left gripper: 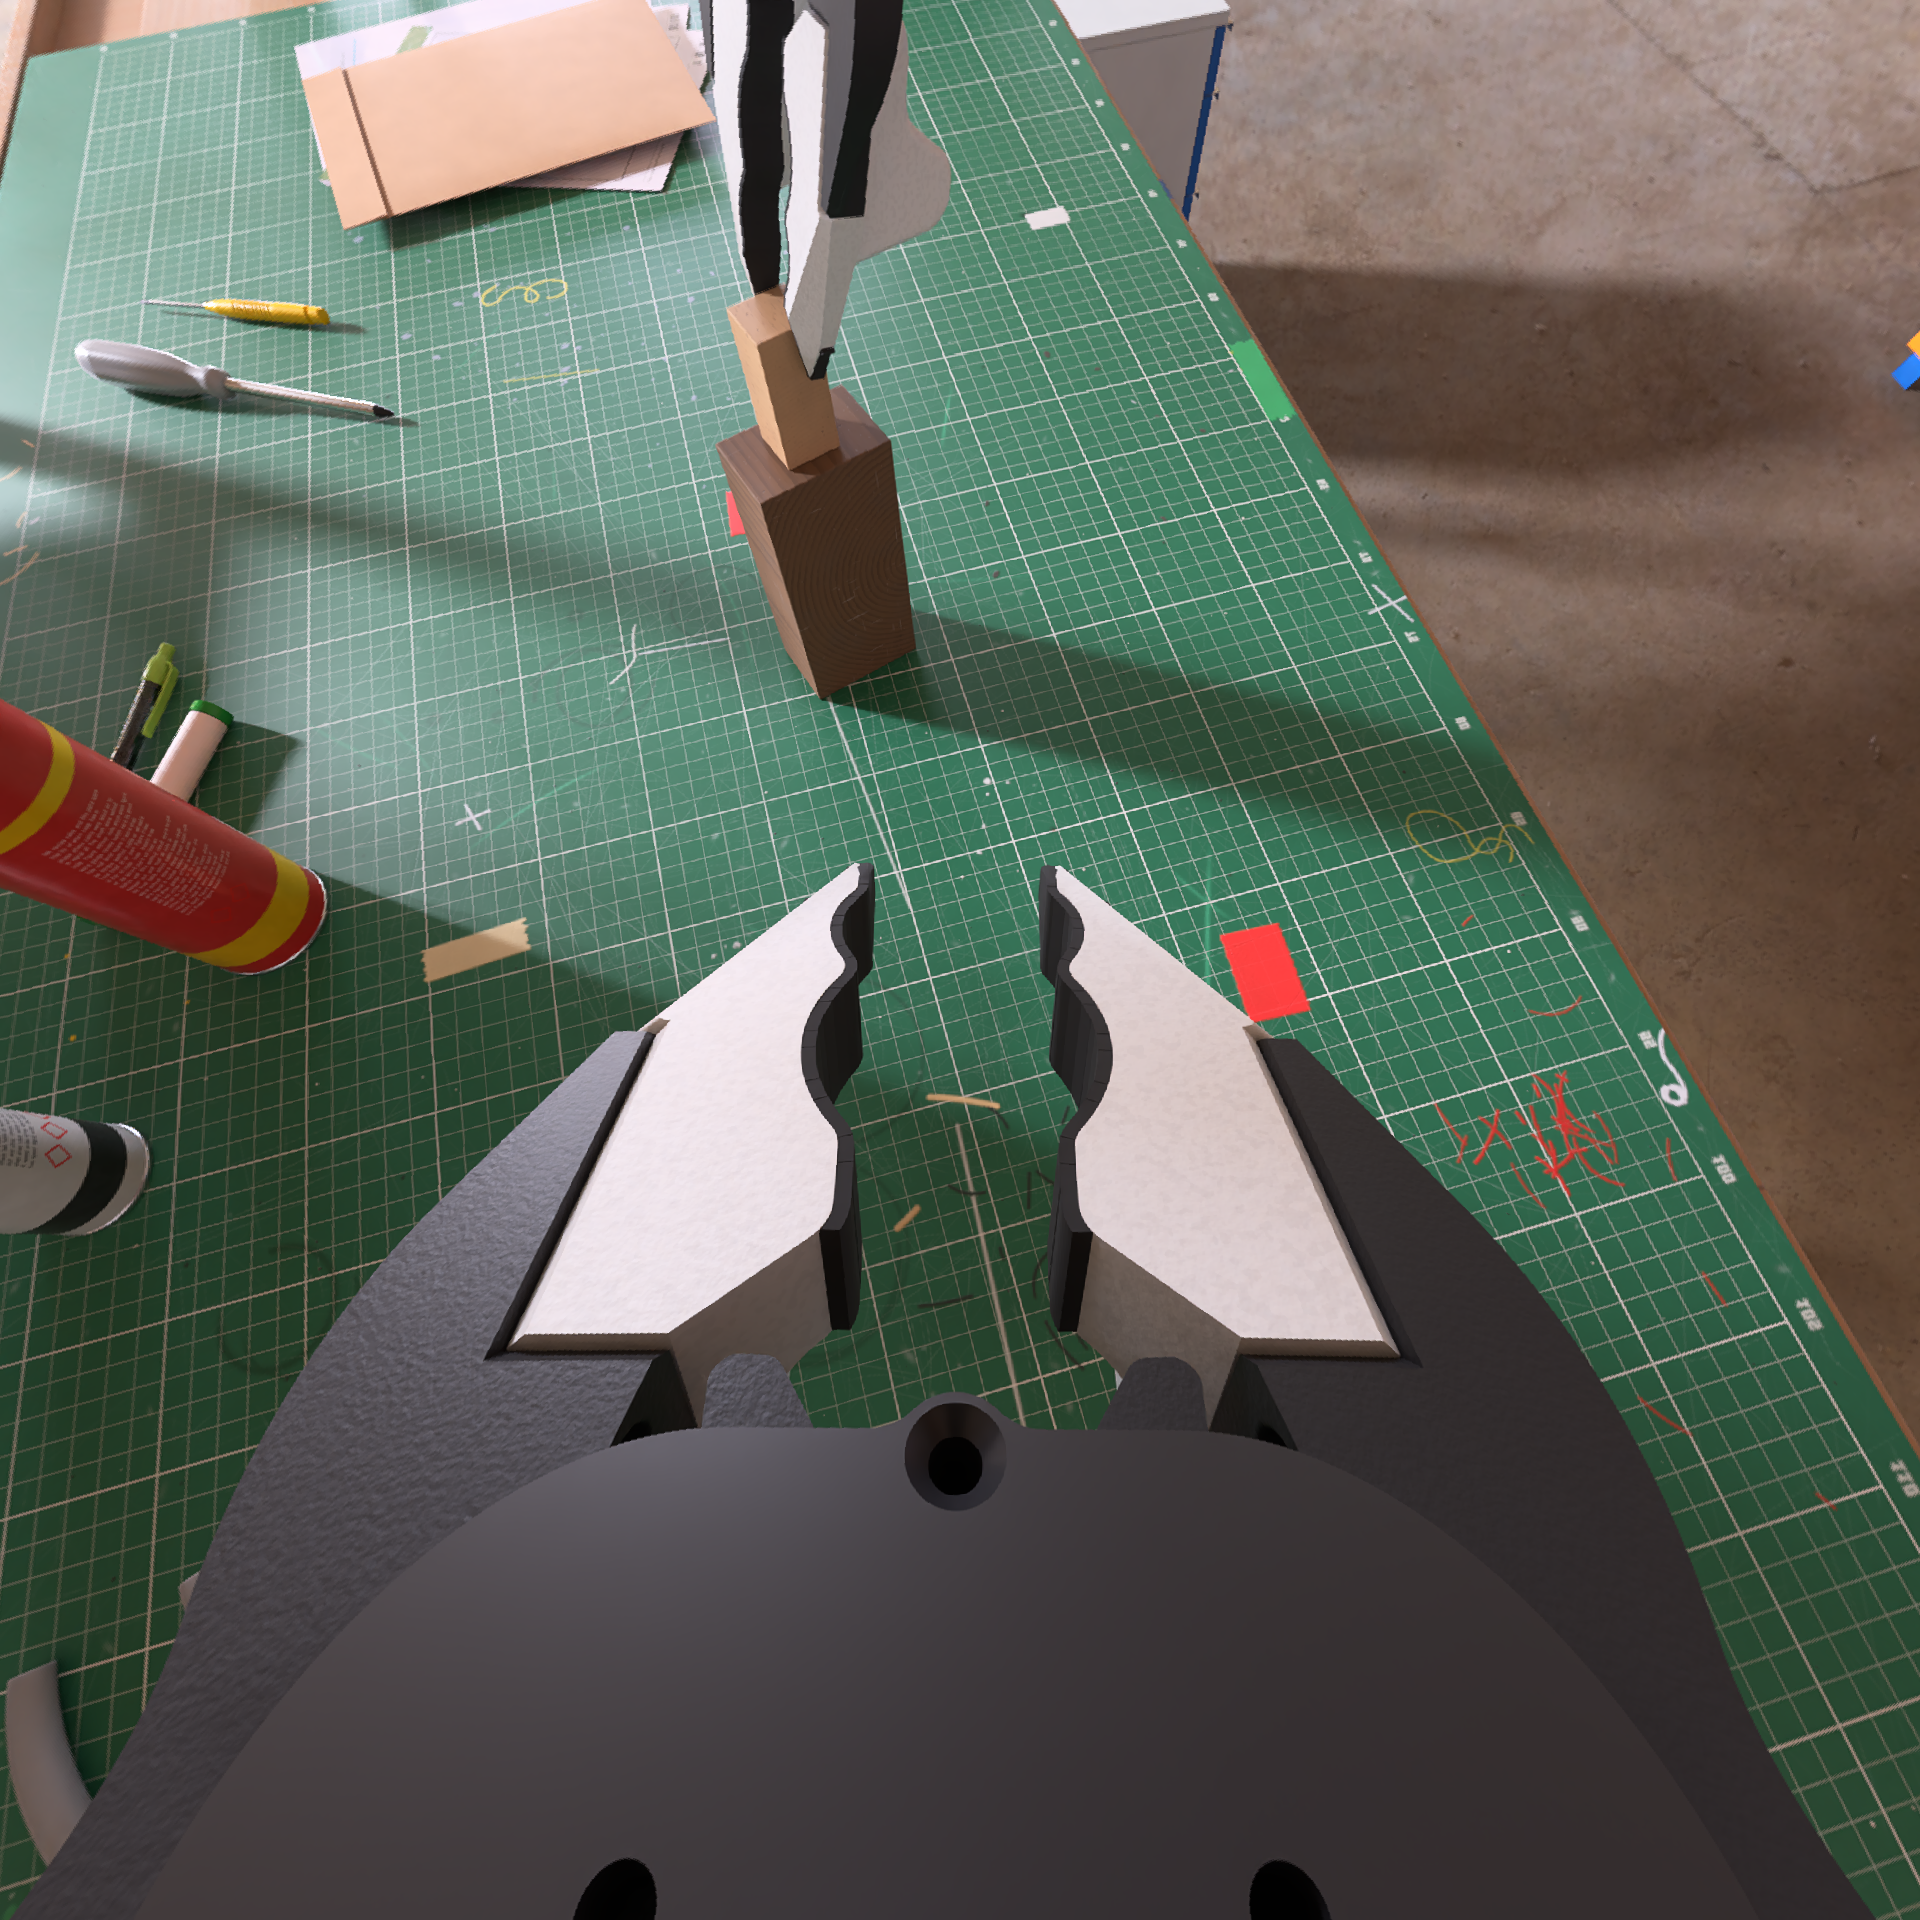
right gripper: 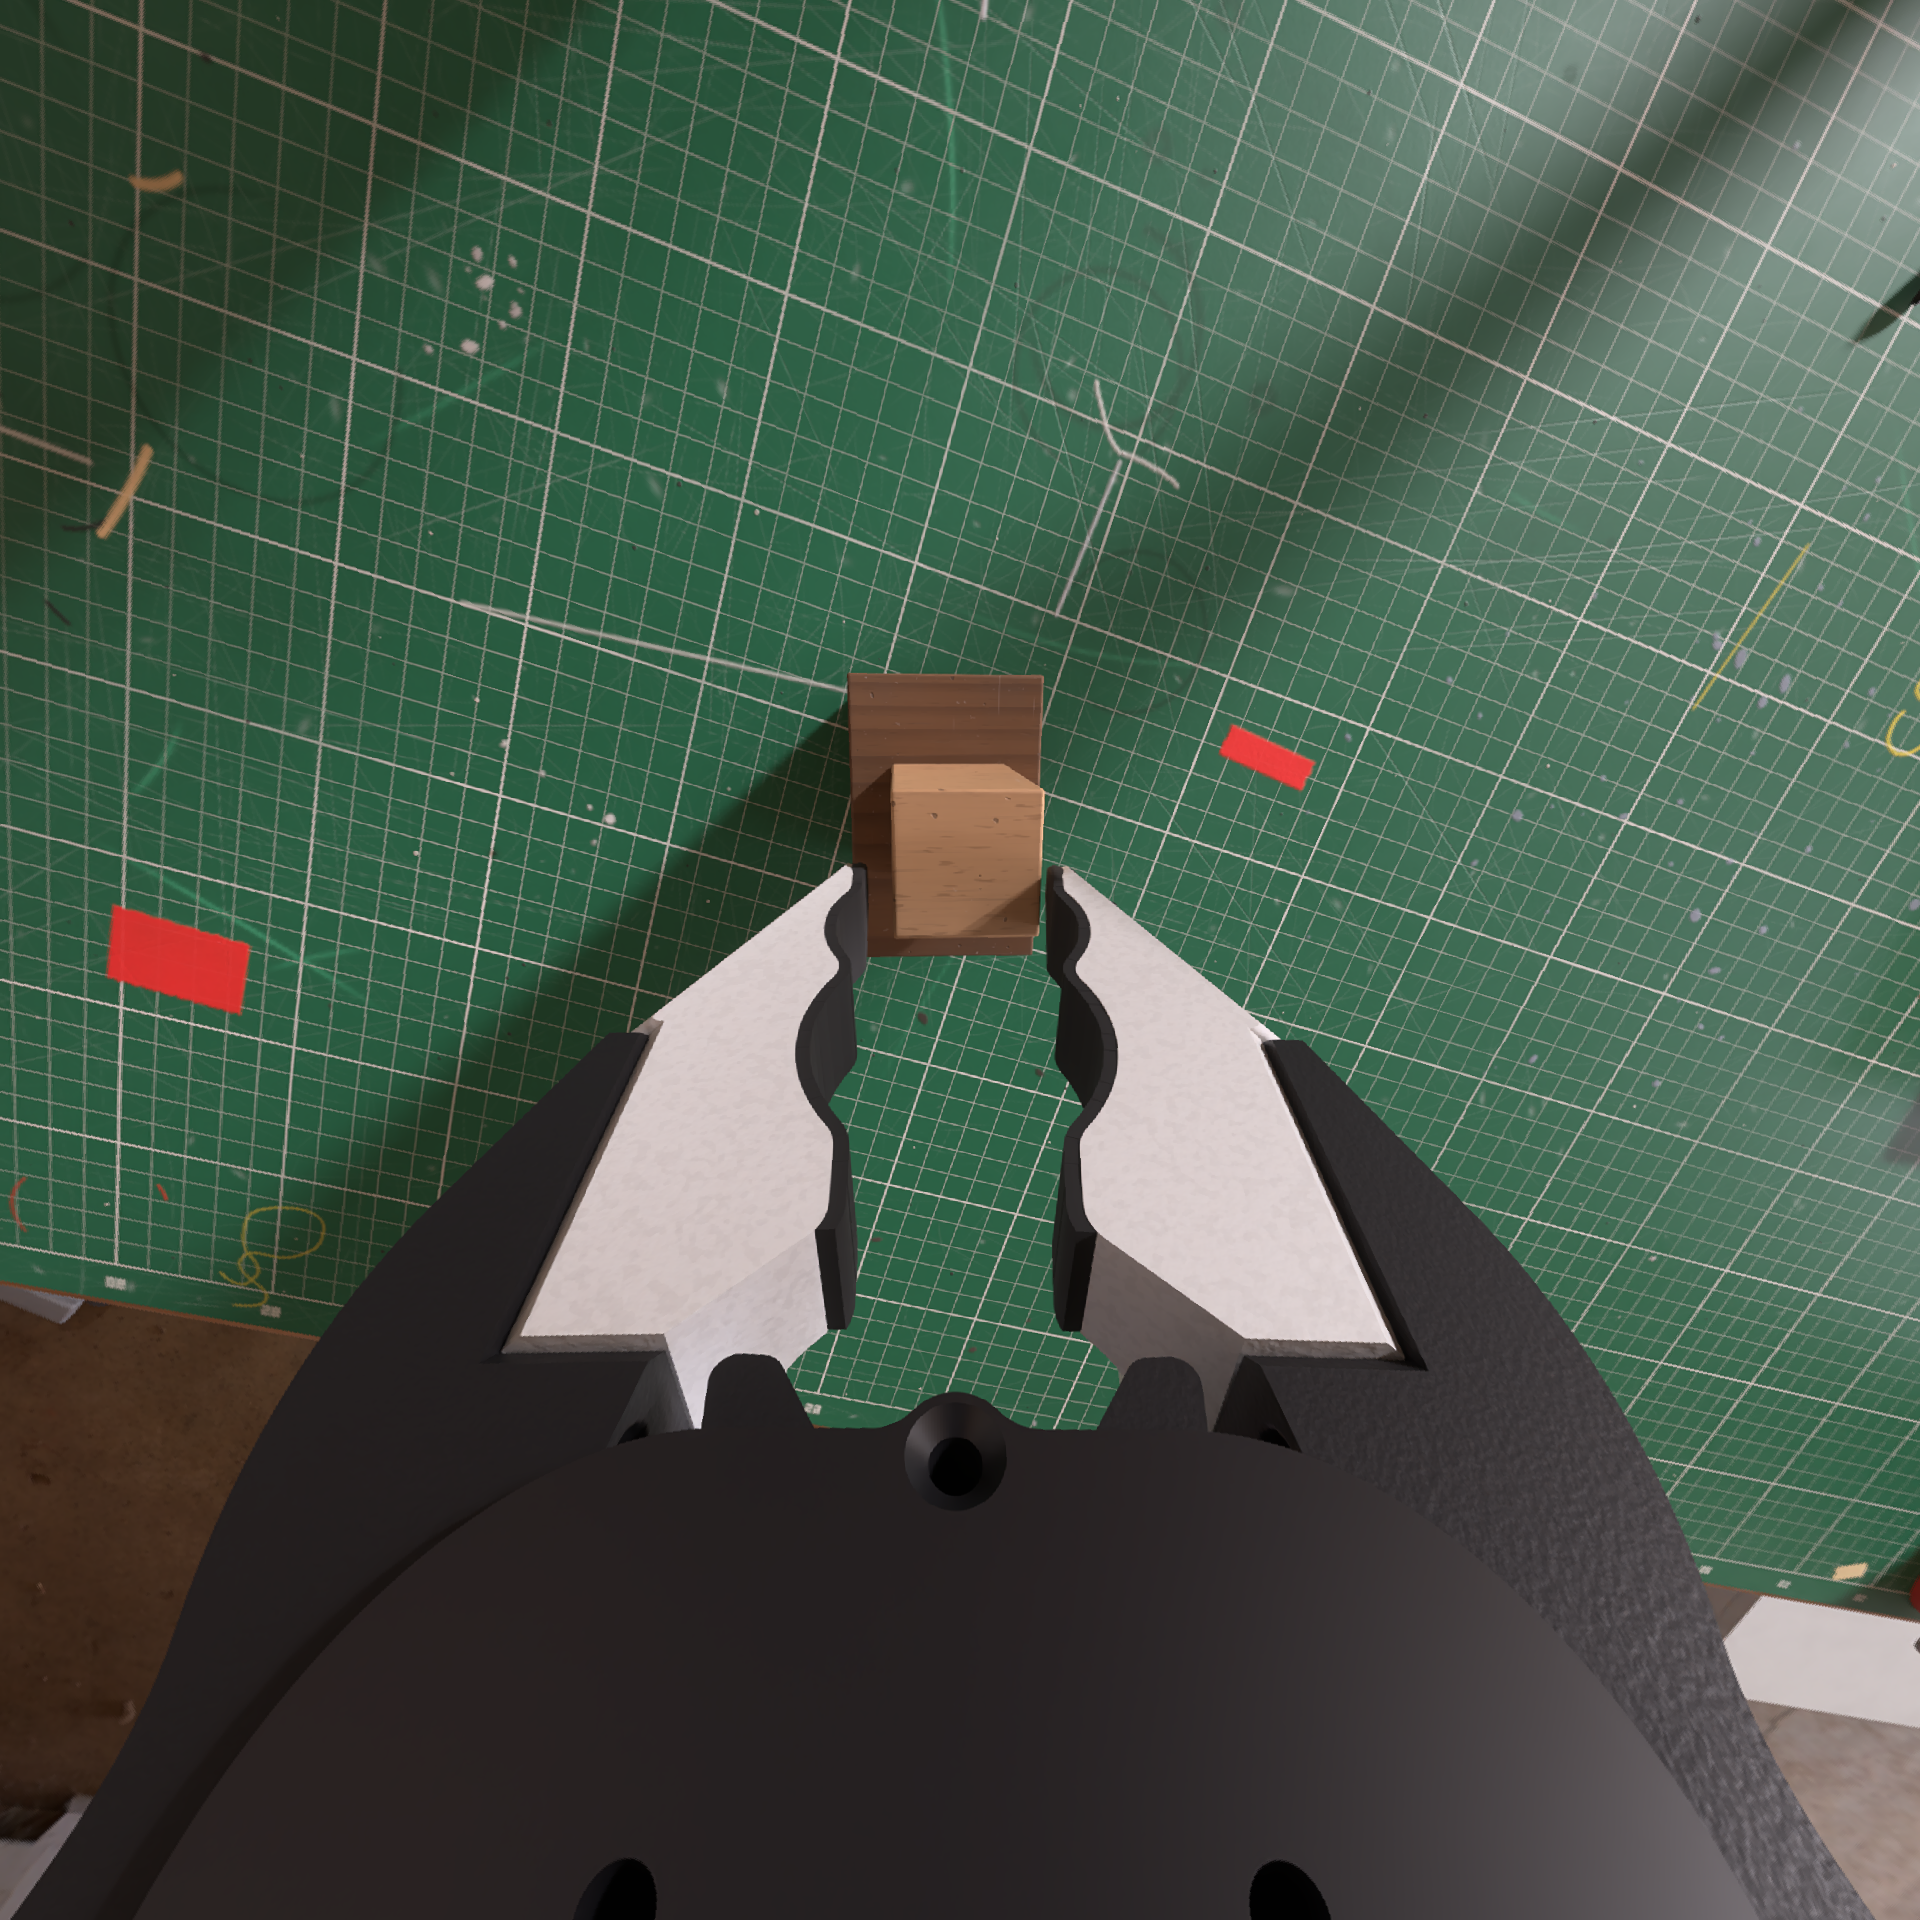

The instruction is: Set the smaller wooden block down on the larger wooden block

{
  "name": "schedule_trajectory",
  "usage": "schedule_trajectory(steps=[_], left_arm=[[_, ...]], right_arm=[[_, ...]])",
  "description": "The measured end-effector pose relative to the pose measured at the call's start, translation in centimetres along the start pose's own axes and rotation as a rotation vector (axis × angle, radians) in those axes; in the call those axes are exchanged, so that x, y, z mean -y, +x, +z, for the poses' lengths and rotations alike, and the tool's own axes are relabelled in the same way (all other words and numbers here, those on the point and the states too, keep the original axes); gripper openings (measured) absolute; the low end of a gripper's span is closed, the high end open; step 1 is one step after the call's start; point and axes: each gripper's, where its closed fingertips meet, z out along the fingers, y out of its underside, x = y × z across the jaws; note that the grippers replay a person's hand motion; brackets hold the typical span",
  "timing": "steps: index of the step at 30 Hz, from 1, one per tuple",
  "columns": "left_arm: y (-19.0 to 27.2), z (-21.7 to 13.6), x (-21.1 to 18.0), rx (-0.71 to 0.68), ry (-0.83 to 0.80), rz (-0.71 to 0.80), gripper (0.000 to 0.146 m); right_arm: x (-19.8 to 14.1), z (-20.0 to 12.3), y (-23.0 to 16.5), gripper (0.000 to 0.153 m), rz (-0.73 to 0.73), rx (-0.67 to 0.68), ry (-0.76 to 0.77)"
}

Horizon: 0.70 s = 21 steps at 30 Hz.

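STAGE: placement, release pending | smaller wooden block (right gripper: 966,850) resting tilted on larger wooden block (left gripper: 831,551), near worktop (left gripper: 1091,727) right edge | right tongs (right gripper: 954,883) gripping it | left tongs (left gripper: 956,883) parted, empty

A scuffed green gridded cutting mat (left gripper: 1039,727) covers the bench. The tall dark brown wooden block (left gripper: 831,561) stands upright on it, with a grey-handled screwdriver (left gripper: 208,379), a red-and-yellow can (left gripper: 135,852) and tan envelopes (left gripper: 499,104) lying around.
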Motion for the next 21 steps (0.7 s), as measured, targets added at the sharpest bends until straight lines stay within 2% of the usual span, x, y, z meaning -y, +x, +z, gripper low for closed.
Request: schedule_trajectory(steps=[9,15,18,21], left_arm=[[0.1,-0.1,0.0,-0.018,0.007,0.003,0.032],[0.4,-0.2,0.2,-0.06,0.008,0.022,0.032],[0.7,-0.3,0.5,-0.093,0.02,0.041,0.03],[1.3,-0.2,0.5,-0.142,0.016,0.048,0.032]], right_arm=[[-0.6,-1.9,-0.2,0.042,0.072,0.009,0.062],[-1.6,-5.8,0.0,0.046,0.166,-0.057,0.171],[-3.1,-7.5,-1.0,0.046,0.217,-0.105,0.223],[-5.6,-8.0,-2.9,0.046,0.257,-0.142,0.223]])
